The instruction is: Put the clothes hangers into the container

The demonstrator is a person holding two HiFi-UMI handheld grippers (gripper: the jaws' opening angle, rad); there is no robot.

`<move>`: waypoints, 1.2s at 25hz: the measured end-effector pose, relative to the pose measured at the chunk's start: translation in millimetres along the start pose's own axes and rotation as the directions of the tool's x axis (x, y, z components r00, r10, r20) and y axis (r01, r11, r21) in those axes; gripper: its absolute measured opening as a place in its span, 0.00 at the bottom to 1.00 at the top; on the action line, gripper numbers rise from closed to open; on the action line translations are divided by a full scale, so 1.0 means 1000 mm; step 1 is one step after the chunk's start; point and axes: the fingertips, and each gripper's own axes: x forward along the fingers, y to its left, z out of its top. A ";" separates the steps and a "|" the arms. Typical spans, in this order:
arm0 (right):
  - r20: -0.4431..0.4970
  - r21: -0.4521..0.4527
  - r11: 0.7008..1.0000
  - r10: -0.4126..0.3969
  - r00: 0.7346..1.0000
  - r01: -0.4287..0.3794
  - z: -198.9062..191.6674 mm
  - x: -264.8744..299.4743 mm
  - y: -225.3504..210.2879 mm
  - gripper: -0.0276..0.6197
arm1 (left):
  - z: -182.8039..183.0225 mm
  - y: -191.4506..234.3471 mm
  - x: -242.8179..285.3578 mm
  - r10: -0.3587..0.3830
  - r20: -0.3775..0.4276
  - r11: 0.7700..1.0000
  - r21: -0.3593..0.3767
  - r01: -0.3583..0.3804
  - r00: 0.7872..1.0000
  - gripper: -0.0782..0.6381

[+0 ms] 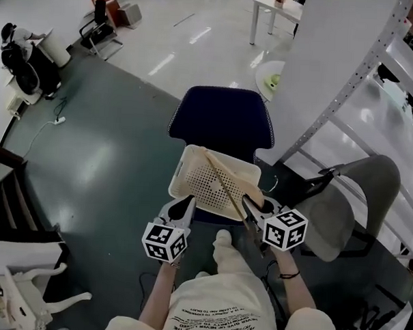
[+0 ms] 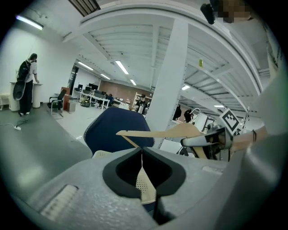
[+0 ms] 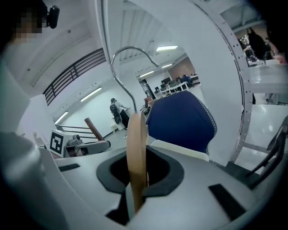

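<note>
A cream perforated basket [image 1: 192, 175] sits on the seat of a blue office chair [image 1: 222, 117]. My right gripper [image 1: 254, 207] is shut on a wooden clothes hanger [image 1: 225, 179], which slants over the basket's right half. In the right gripper view the hanger's wooden body [image 3: 137, 148] stands upright between the jaws of that gripper [image 3: 137, 182], and its metal hook [image 3: 128, 56] curves above. My left gripper [image 1: 186, 202] hovers at the basket's near left rim, shut with nothing in it. In the left gripper view the left gripper [image 2: 142, 155] has its pads touching, with the hanger [image 2: 157, 133] beyond them.
A grey chair [image 1: 355, 201] stands right of the basket under a white metal rack [image 1: 360, 79]. A white panel [image 1: 334, 57] rises behind the blue chair. My legs [image 1: 228, 292] are just below the basket. A person [image 2: 26, 83] stands far off at the left.
</note>
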 end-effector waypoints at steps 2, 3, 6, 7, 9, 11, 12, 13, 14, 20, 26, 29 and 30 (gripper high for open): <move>-0.039 0.002 1.000 0.020 0.999 -0.020 -0.003 0.015 -0.013 0.10 | -0.010 0.006 0.012 0.014 -0.025 1.000 -0.026 -0.015 1.000 0.14; -0.059 0.005 1.000 0.027 0.998 -0.026 -0.006 0.021 -0.019 0.10 | -0.016 0.008 0.018 0.020 -0.036 0.999 -0.040 -0.021 0.999 0.14; -0.105 0.025 0.999 0.045 0.993 -0.043 -0.017 0.042 -0.038 0.10 | -0.034 0.012 0.033 0.031 -0.071 0.997 -0.075 -0.036 0.997 0.14; -0.118 0.032 0.998 0.053 0.992 -0.049 -0.021 0.050 -0.042 0.10 | -0.039 0.014 0.037 0.033 -0.081 0.996 -0.084 -0.040 0.996 0.14; -0.146 0.042 0.997 0.065 0.987 -0.060 -0.028 0.064 -0.050 0.10 | -0.047 0.016 0.045 0.035 -0.094 0.993 -0.107 -0.045 0.995 0.14; -0.168 0.049 0.996 0.081 0.982 -0.073 -0.034 0.075 -0.055 0.10 | -0.053 0.018 0.052 0.037 -0.100 0.991 -0.126 -0.050 0.994 0.14; -0.177 0.052 0.995 0.088 0.980 -0.080 -0.037 0.080 -0.057 0.10 | -0.056 0.019 0.057 0.040 -0.100 0.990 -0.133 -0.053 0.994 0.14; -0.184 0.056 0.995 0.093 0.979 -0.084 -0.041 0.085 -0.061 0.10 | -0.059 0.020 0.062 0.042 -0.100 0.988 -0.142 -0.056 0.994 0.14; -0.189 0.063 0.994 0.096 0.977 -0.085 -0.045 0.089 -0.065 0.10 | -0.062 0.020 0.067 0.042 -0.099 0.987 -0.151 -0.057 0.994 0.14; -0.248 0.115 0.989 0.114 0.962 -0.088 -0.074 0.113 -0.077 0.10 | -0.080 0.025 0.081 0.034 -0.119 0.980 -0.193 -0.057 0.992 0.14; -0.287 0.159 0.983 0.134 0.948 -0.091 -0.094 0.132 -0.094 0.10 | -0.096 0.035 0.095 0.029 -0.144 0.975 -0.212 -0.059 0.989 0.14; -0.307 0.164 0.982 0.143 0.941 -0.096 -0.101 0.140 -0.101 0.10 | -0.103 0.035 0.104 0.014 -0.157 0.974 -0.220 -0.049 0.988 0.14; -0.312 0.167 0.981 0.148 0.939 -0.099 -0.103 0.143 -0.103 0.10 | -0.106 0.034 0.106 0.008 -0.162 0.974 -0.222 -0.045 0.987 0.14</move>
